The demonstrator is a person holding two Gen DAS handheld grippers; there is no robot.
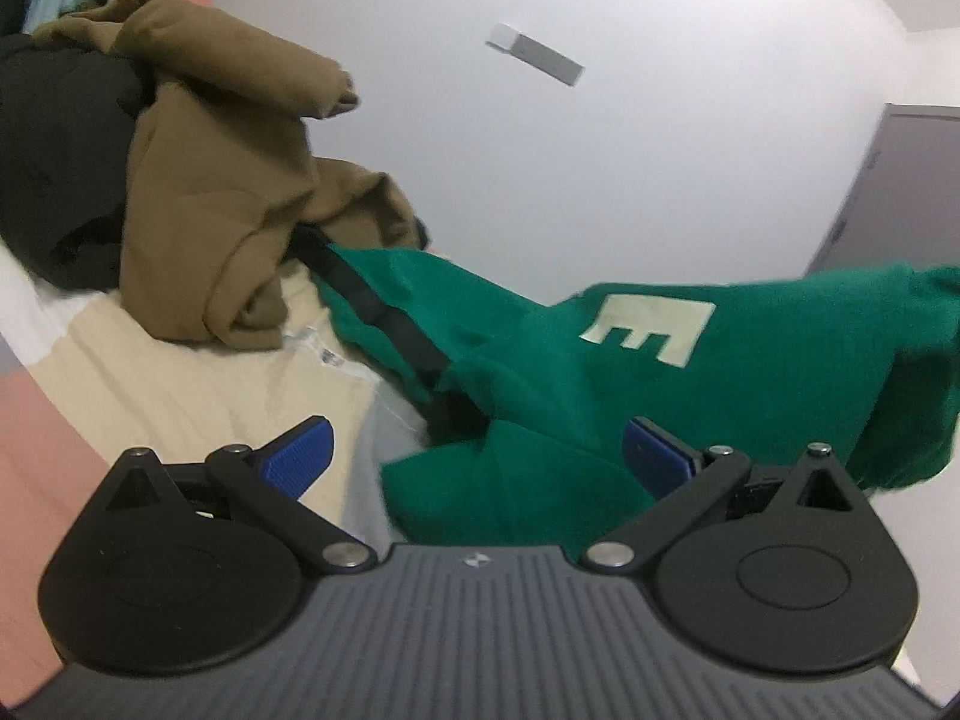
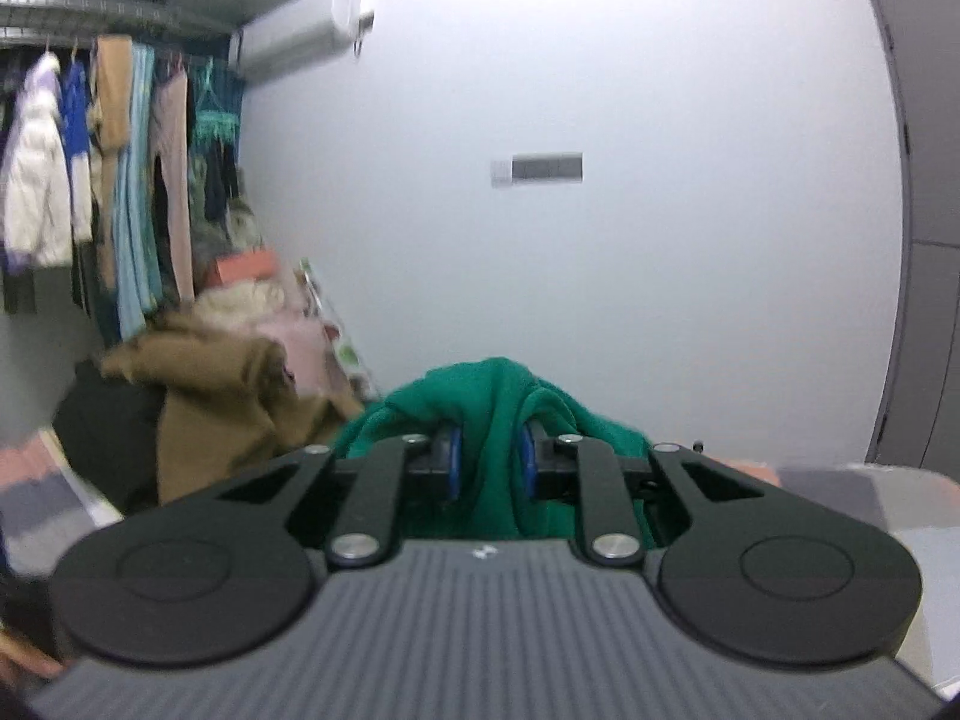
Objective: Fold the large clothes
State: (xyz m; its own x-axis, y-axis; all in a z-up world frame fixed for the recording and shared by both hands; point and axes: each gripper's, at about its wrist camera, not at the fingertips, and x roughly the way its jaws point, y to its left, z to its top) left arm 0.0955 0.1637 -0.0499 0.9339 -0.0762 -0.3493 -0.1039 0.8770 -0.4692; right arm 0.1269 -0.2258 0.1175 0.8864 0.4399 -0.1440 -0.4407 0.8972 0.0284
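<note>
A home bedroom: hanging clothes on a rail [image 2: 120, 180], bed [image 1: 180, 384], wall air conditioner [image 2: 294, 39].

One readable mark: a large cream block letter "E" [image 1: 651, 330] sewn onto the green sweatshirt [image 1: 750, 372], lying tilted on the cloth, to the right of the sweatshirt's black stripe [image 1: 384, 312]. A small white tag [image 1: 327, 354] just left of that stripe carries print too small to read.

Our grippers [image 1: 477, 450] [image 2: 491, 462] share a look: black linkage arms, silver screws, blue ribbed pads [image 1: 297, 456], grey ridged bodies.
</note>
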